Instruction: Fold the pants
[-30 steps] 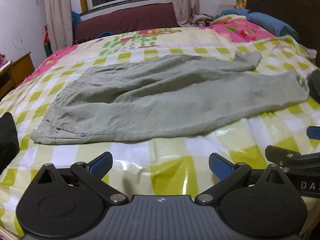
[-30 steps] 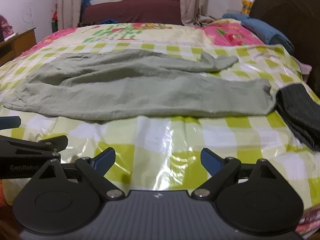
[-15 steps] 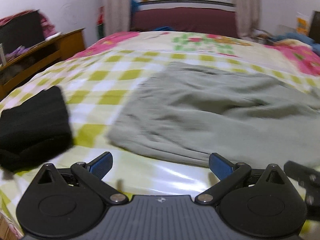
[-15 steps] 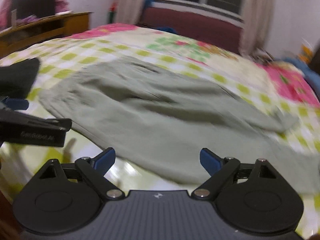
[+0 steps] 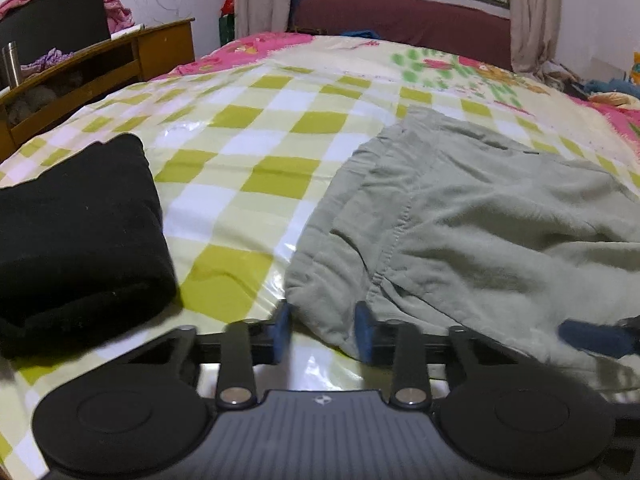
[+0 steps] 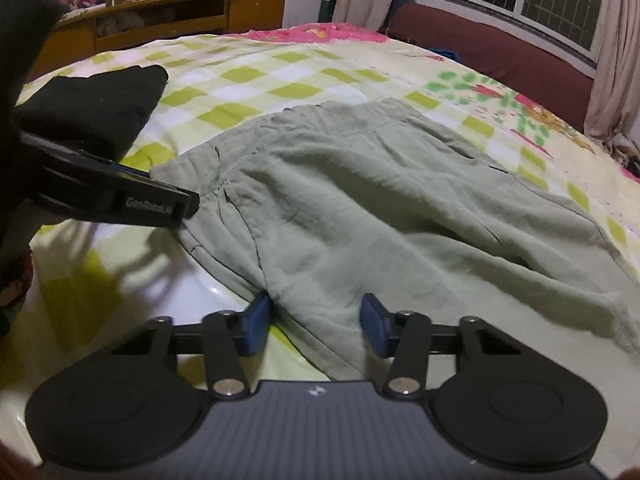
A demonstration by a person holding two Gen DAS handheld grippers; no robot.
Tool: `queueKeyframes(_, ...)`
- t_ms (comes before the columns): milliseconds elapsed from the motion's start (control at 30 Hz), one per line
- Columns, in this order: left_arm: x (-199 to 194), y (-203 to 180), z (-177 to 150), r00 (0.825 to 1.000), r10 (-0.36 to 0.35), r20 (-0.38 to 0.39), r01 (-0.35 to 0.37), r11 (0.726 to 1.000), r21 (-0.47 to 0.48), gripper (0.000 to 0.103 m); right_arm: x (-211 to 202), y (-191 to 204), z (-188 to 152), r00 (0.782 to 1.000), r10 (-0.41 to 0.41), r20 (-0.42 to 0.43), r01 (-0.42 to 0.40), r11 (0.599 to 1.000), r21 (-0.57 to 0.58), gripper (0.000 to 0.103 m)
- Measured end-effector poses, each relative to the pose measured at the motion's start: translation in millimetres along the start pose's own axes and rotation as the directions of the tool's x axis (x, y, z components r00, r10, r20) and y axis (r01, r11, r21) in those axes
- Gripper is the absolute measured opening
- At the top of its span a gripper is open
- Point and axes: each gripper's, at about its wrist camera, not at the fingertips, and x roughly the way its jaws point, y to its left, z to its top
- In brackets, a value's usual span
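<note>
Both grippers swung to the pants (image 5: 460, 216) waistband end: left gripper (image 5: 322, 330) & right gripper (image 6: 316, 322) just closed, pinching its near hem, legs running away to the right.

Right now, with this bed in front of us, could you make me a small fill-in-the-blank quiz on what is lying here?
1. The pale green cotton pants lie on the shiny yellow-and-white checked ____ cover.
2. A thick folded cloth, ____ in colour, lies apart from the pants.
3. In the left wrist view, that cloth lies to the ____ of the pants.
4. A slim metal flask stands on the brown ____ shelf unit beyond the bed.

Missing words: bed; black; left; wooden.
</note>
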Motion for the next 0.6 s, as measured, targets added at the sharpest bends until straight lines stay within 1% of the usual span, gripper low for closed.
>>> queueKeyframes(33, 0, 6, -1, 0.999, -0.039, 0.001, 0.039, 0.999, -0.006, 0.028, 2, 2, 1, 1.000, 0.012, -0.004, -0.012, 1.000, 0.001, 0.027)
queueKeyframes(67, 0, 12, -2, 0.998, -0.060, -0.007, 0.060, 0.998, -0.026, 0.028, 3, 5, 2, 1.000, 0.011, -0.007, -0.011, 1.000, -0.004, 0.020)
queueKeyframes(100, 0, 16, -2, 0.998, -0.067, -0.011, 0.066, 0.997, -0.035, 0.028, 3, 10, 3, 1.000, 0.012, -0.011, -0.012, 1.000, -0.019, 0.018)
queueKeyframes(133, -1, 20, -2, 0.998, -0.060, -0.010, 0.060, 0.998, -0.031, 0.028, 4, 17, 5, 1.000, 0.018, -0.012, -0.018, 0.999, -0.039, 0.016)
queueKeyframes(233, -5, 30, -3, 1.000, -0.022, -0.006, 0.022, 1.000, -0.003, 0.027, 4, 36, 8, 0.998, 0.055, -0.014, -0.055, 0.996, -0.070, 0.012)
queueKeyframes(400, -16, 62, -6, 0.999, 0.044, -0.010, -0.044, 0.999, 0.011, 0.027, 4, 71, 15, 0.993, 0.115, -0.008, -0.115, 0.986, -0.123, 0.012)
queueKeyframes(500, -23, 72, -10, 0.995, 0.098, -0.006, -0.097, 0.994, 0.039, 0.027, 2, 85, 22, 0.989, 0.151, -0.005, -0.151, 0.981, -0.122, 0.013)
queueKeyframes(567, -32, 74, -11, 0.995, 0.100, 0.002, -0.100, 0.995, 0.022, 0.027, -6, 83, 24, 0.986, 0.167, 0.008, -0.166, 0.981, -0.097, 0.019)
queueKeyframes(600, -36, 74, -12, 0.995, 0.099, 0.008, -0.099, 0.995, 0.013, 0.027, -13, 77, 23, 0.983, 0.180, 0.014, -0.179, 0.982, -0.066, 0.021)
